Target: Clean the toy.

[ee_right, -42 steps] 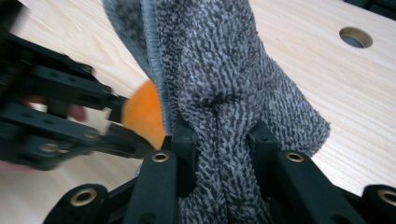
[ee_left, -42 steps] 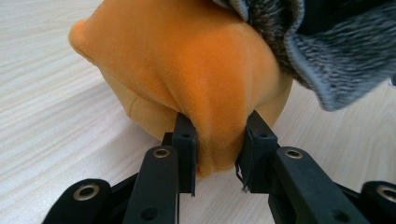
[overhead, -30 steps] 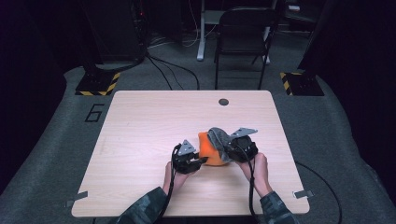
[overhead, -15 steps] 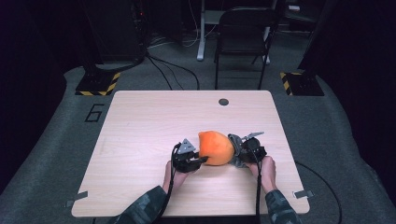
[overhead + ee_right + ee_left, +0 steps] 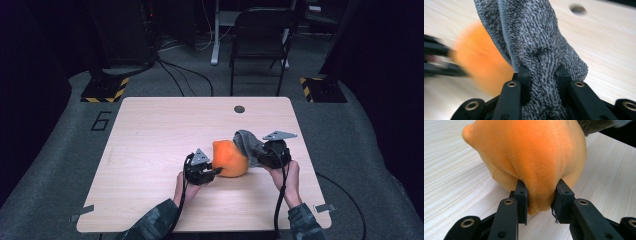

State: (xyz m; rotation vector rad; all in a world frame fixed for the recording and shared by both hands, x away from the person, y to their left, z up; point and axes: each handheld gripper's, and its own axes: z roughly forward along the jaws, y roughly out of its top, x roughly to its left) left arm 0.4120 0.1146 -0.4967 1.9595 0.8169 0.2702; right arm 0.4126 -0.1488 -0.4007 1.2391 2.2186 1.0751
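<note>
On the table (image 5: 150, 130), grey cloth (image 5: 247, 142) peeled off orange plush (image 5: 229, 159) (left claw (image 5: 214, 171) pinching it), right claw (image 5: 261, 159) clamping cloth.

In my right gripper view the orange plush (image 5: 482, 72) is smeared by motion blur, so its outline and surface can't be read, and the dark shape (image 5: 439, 60) left of it is probably my other gripper, too blurred to say. The grey cloth (image 5: 539, 50) runs off the top edge and hides the plush's right flank. In my left gripper view the plush (image 5: 531, 152) is cut by the top edge, and the fold between my jaws hides its underside.
</note>
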